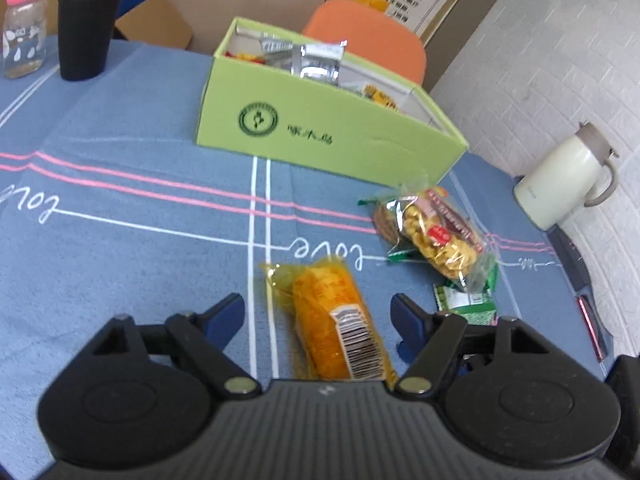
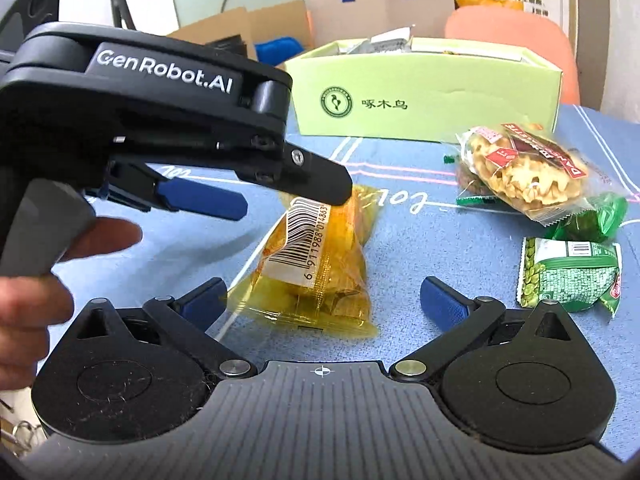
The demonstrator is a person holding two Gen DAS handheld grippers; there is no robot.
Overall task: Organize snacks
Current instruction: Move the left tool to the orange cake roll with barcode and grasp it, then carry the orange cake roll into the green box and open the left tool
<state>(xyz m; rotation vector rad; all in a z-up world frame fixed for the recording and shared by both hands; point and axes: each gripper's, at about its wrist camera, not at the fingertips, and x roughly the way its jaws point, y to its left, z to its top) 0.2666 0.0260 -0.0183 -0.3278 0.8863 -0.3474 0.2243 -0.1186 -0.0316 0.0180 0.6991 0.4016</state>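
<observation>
A yellow snack packet [image 1: 336, 328] with a barcode label lies on the blue tablecloth [image 1: 120, 240]. My left gripper [image 1: 318, 316] stands open around it, with a gap on each side. In the right wrist view the same yellow packet [image 2: 316, 264] lies between the wide-open fingers of my right gripper [image 2: 324, 300], which do not press on it. The left gripper [image 2: 290, 200] hovers over the packet's far end. Behind stands the open green box [image 1: 320, 128] [image 2: 420, 104] holding several snack packets. A clear bag of twisted crackers [image 1: 436, 232] [image 2: 520, 168] and a green pea packet [image 1: 468, 304] [image 2: 568, 276] lie to the right.
A black cup [image 1: 86, 28] and a pink-capped bottle [image 1: 26, 28] stand at the far left. A cream kettle [image 1: 568, 184] sits off the table's right edge, an orange chair [image 1: 372, 32] behind the box. A person's hand [image 2: 40, 280] holds the left gripper's handle. A paper bag [image 2: 380, 4] stands behind.
</observation>
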